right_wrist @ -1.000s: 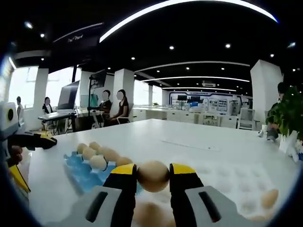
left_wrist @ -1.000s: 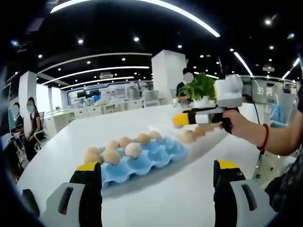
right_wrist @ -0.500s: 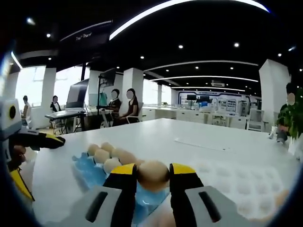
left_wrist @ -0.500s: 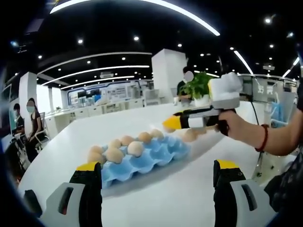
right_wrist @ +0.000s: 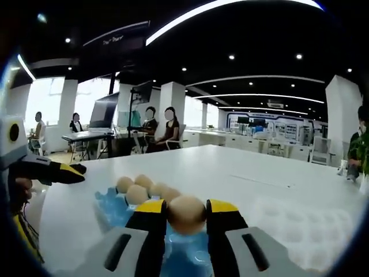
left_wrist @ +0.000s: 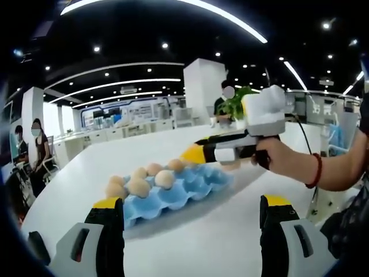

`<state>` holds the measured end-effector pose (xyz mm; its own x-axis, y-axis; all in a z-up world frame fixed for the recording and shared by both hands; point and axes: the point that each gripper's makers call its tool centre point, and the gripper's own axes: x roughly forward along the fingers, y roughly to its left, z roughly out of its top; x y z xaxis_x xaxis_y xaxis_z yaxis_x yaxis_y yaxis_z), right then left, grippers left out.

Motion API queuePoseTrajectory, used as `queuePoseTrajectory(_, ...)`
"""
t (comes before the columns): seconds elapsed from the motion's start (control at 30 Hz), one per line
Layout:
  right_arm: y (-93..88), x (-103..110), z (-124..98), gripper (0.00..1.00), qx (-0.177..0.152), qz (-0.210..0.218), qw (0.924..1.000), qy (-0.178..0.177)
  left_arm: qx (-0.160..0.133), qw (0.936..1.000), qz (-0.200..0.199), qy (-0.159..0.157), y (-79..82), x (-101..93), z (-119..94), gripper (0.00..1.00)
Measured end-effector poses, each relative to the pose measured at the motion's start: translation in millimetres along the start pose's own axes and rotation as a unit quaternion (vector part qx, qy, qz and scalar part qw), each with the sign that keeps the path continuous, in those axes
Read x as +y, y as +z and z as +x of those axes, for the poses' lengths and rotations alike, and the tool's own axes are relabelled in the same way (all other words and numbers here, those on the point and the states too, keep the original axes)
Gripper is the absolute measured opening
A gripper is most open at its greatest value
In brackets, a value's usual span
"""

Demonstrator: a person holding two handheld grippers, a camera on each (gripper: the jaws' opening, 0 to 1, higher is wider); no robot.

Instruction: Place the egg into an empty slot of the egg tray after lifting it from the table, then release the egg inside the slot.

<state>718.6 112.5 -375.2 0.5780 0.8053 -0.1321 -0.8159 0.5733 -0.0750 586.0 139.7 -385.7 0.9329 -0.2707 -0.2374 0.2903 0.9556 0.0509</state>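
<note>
Egg tray (left_wrist: 173, 193): a light blue moulded tray lying flat on the white table (left_wrist: 202, 242); it serves as the landmark here. In the right gripper view the tray (right_wrist: 115, 205) sits just beyond and below the yellow jaw tips.

Eggs in tray (left_wrist: 138, 186): about five brown eggs fill the slots along the tray's far side, seen from the left gripper view; the near slots show bare blue. In the right gripper view the same row (right_wrist: 135, 193) runs to the left of the held egg.

Held egg (right_wrist: 186, 213): a brown egg pinched between the two yellow-tipped jaws, raised off the table and hanging over the tray's end.

Right claw (right_wrist: 186, 214): clamped on the held egg, one jaw touching each side. In the left gripper view this claw (left_wrist: 193, 154) reaches in from the right, held by a hand (left_wrist: 277, 158) with a red cord at the wrist, its yellow tip above the tray's right end.

Left claw (left_wrist: 190, 210): jaws wide apart, nothing between them, hovering over the table on the near side of the tray. In the right gripper view it (right_wrist: 72, 171) shows at the left edge, to the left of the tray.

Potted plant (left_wrist: 233, 107): green leaves, standing on the table well beyond the tray.

Background: an open office with ceiling light strips; seated people (right_wrist: 164, 130) at desks far beyond the tray.
</note>
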Motion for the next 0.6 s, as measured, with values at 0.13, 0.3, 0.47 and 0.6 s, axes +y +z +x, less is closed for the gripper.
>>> queuePoseTrajectory(0.13, -7.6, 8.1, 4.5, 0.28, 0.01, 0.004, 0.9999, 0.007, 0.001, 1.0, -0.002, 0.002, -1.2, 2.2, 0.0, 1.0)
queuePoseTrajectory(0.3, -19.9, 8.5, 12.2, 0.28, 0.028, 0.008, 0.9995, 0.007, 0.004, 1.0, -0.004, 0.006, -3.1, 5.8, -0.5, 1.0)
queuePoseTrajectory(0.47, -28.9, 14.0, 14.0, 0.28, 0.041, 0.004, 0.9991, 0.009, 0.006, 1.0, -0.003, 0.006, -3.9, 7.3, 0.4, 1.0)
queuePoseTrajectory(0.6, -32.5, 13.5, 15.7, 0.28, 0.045, 0.01, 0.9989, 0.006, 0.007, 0.9999, -0.002, 0.009, -3.7, 8.9, 0.8, 1.0)
